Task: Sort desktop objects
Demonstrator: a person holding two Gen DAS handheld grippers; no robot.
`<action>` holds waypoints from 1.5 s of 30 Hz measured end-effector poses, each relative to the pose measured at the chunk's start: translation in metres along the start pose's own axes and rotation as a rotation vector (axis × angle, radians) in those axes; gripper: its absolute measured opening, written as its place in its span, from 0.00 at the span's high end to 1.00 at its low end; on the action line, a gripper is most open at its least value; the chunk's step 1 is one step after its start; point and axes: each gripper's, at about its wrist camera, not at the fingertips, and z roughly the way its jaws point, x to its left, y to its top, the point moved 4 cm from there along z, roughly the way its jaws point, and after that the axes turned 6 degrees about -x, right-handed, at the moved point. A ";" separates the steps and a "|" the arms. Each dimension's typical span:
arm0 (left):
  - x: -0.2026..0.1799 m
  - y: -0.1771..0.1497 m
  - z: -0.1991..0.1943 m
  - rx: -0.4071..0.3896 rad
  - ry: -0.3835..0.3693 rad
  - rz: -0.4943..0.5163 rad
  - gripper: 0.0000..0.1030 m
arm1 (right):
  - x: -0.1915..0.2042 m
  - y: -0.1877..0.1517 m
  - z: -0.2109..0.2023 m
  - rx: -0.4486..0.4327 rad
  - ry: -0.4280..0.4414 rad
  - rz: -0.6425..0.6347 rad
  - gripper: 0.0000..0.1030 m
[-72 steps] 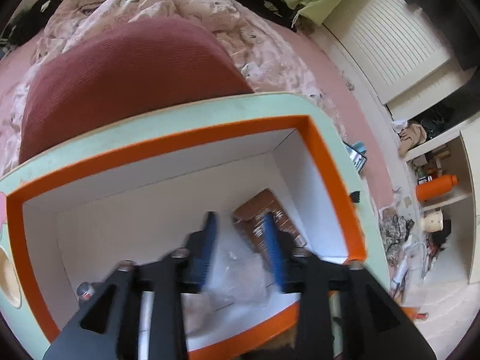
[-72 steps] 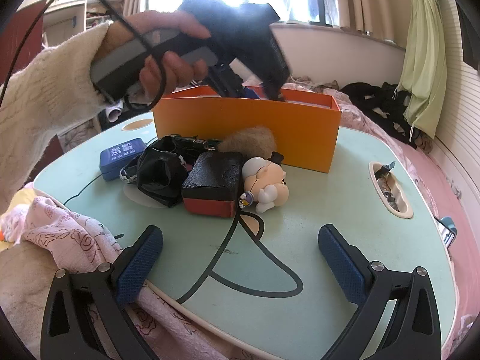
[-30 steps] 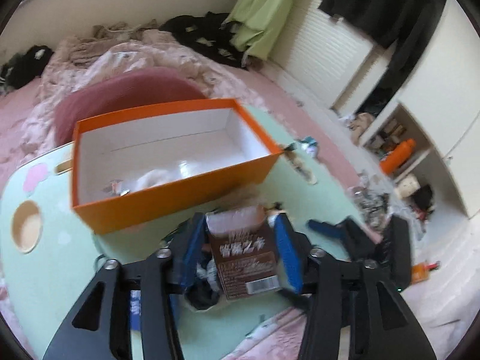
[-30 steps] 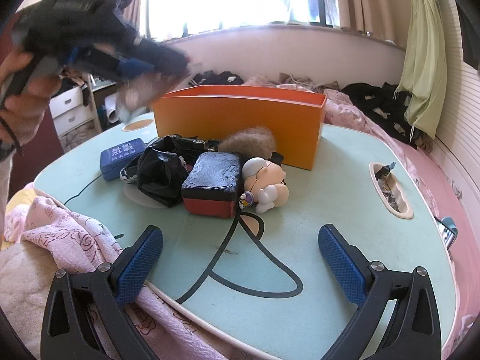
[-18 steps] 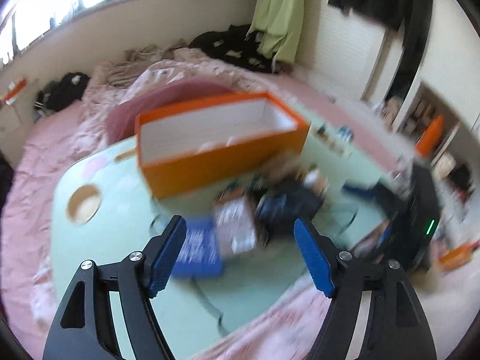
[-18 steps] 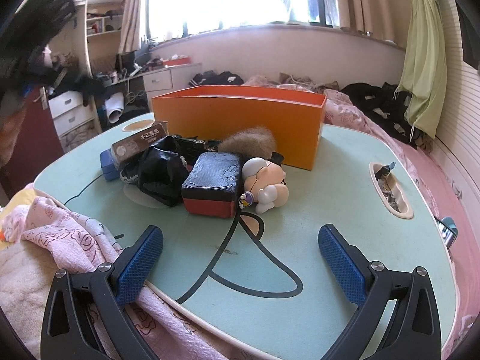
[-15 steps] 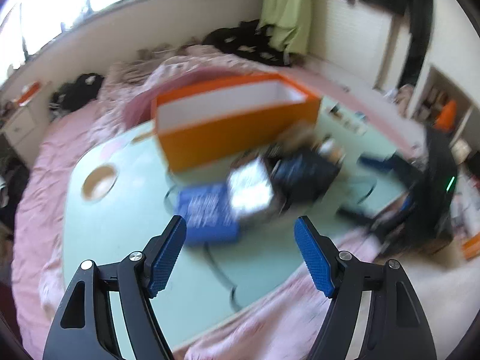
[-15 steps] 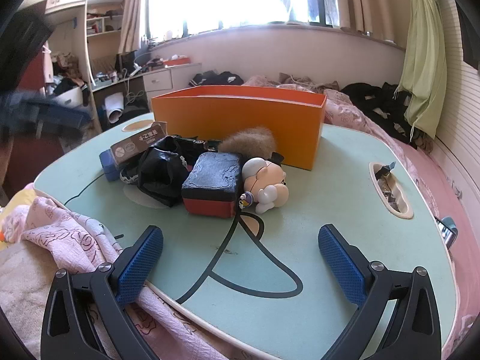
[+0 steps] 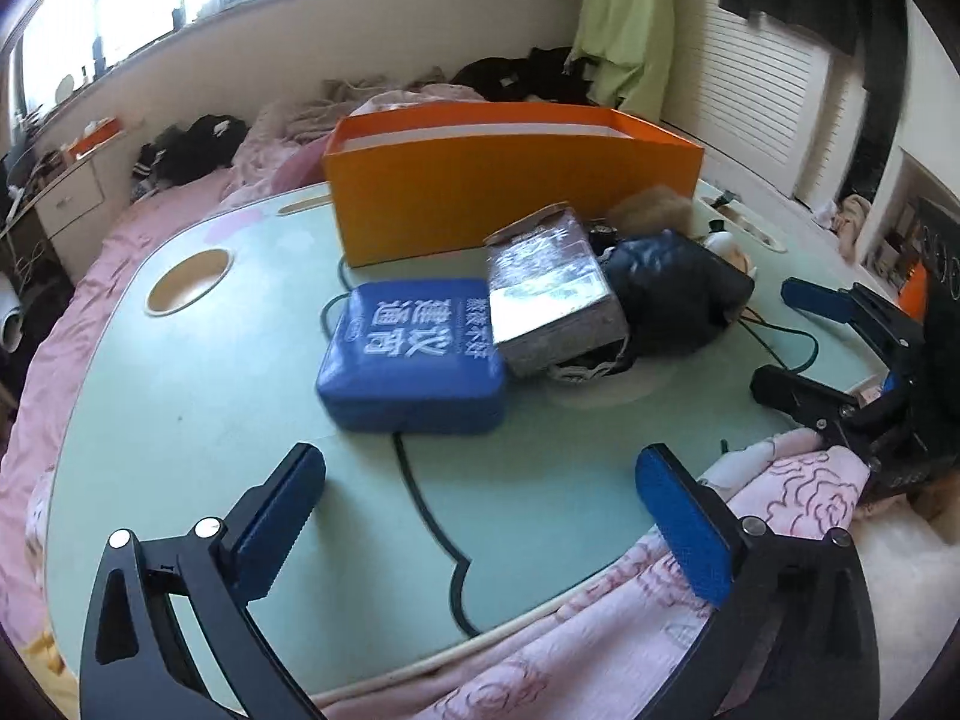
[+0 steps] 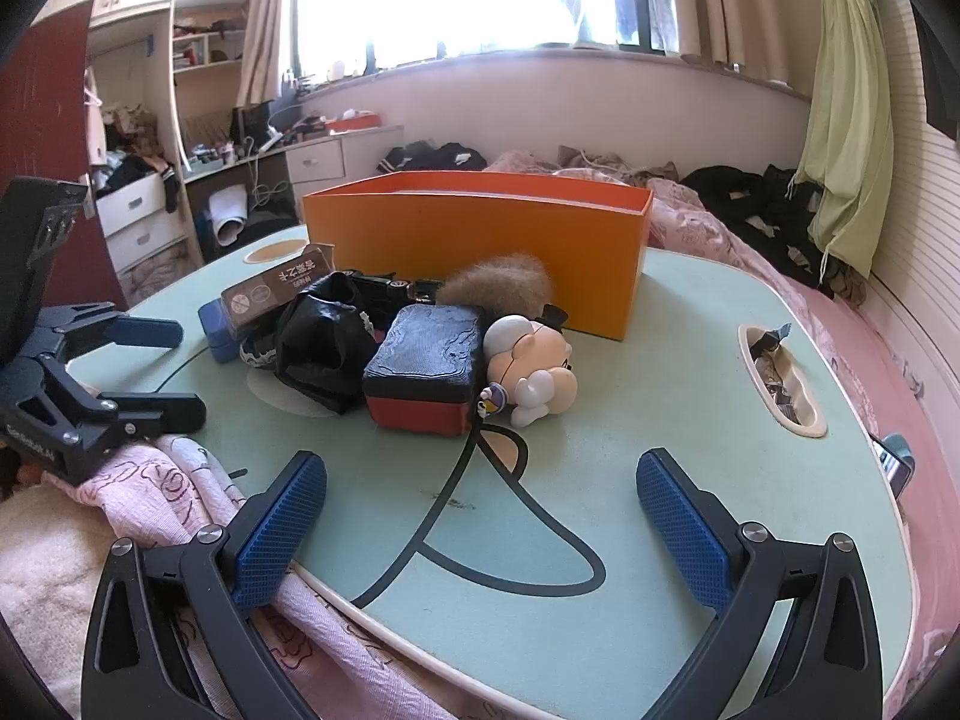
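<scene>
An orange box (image 9: 510,186) stands open at the back of the pale green table (image 9: 180,396); it also shows in the right wrist view (image 10: 480,234). In front of it lie a blue pouch (image 9: 414,354), a brown carton (image 9: 549,288) leaning on a black bag (image 9: 672,294), a fur ball (image 10: 498,282), a black-and-red case (image 10: 426,369) and a cartoon doll (image 10: 531,369). My left gripper (image 9: 480,516) is open and empty above the table's near edge. My right gripper (image 10: 480,522) is open and empty, also near the front edge.
A pink blanket (image 10: 180,492) drapes over the table's front edge. The table has a round cup hole (image 9: 189,279) at the left and an oblong slot (image 10: 780,381) at the right. A bed with pink covers (image 9: 198,204) lies behind the table.
My left gripper took the brown carton out of the orange box, let it go onto the pile, opened, and drew back to the table's front left. My right gripper has not moved.
</scene>
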 end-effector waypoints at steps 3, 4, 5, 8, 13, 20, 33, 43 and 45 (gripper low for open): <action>-0.002 0.004 0.003 0.004 -0.004 0.003 0.00 | 0.000 0.000 0.000 0.000 0.000 0.000 0.00; -0.003 0.005 0.004 0.005 -0.005 0.004 0.00 | 0.000 0.000 0.001 0.000 0.000 0.000 0.00; -0.003 0.007 0.006 0.007 -0.006 0.005 0.00 | 0.000 0.000 0.000 0.000 0.000 0.000 0.00; -0.006 0.008 0.008 0.003 -0.022 0.017 0.00 | 0.000 0.000 0.000 -0.001 0.000 0.000 0.00; -0.006 0.006 0.007 -0.014 -0.031 0.019 0.00 | 0.000 -0.001 0.000 -0.001 0.000 -0.001 0.00; -0.004 0.006 0.007 -0.017 -0.027 0.015 0.00 | 0.000 -0.001 -0.001 -0.001 0.000 -0.001 0.00; -0.002 0.005 0.007 -0.019 -0.024 0.005 0.00 | -0.001 0.034 -0.008 0.003 0.118 0.053 0.05; -0.001 0.006 0.007 -0.019 -0.024 0.006 0.00 | -0.023 0.159 0.067 0.111 -0.003 0.180 0.05; -0.001 0.006 0.007 -0.019 -0.024 0.006 0.00 | -0.022 0.165 0.094 0.146 -0.019 0.202 0.05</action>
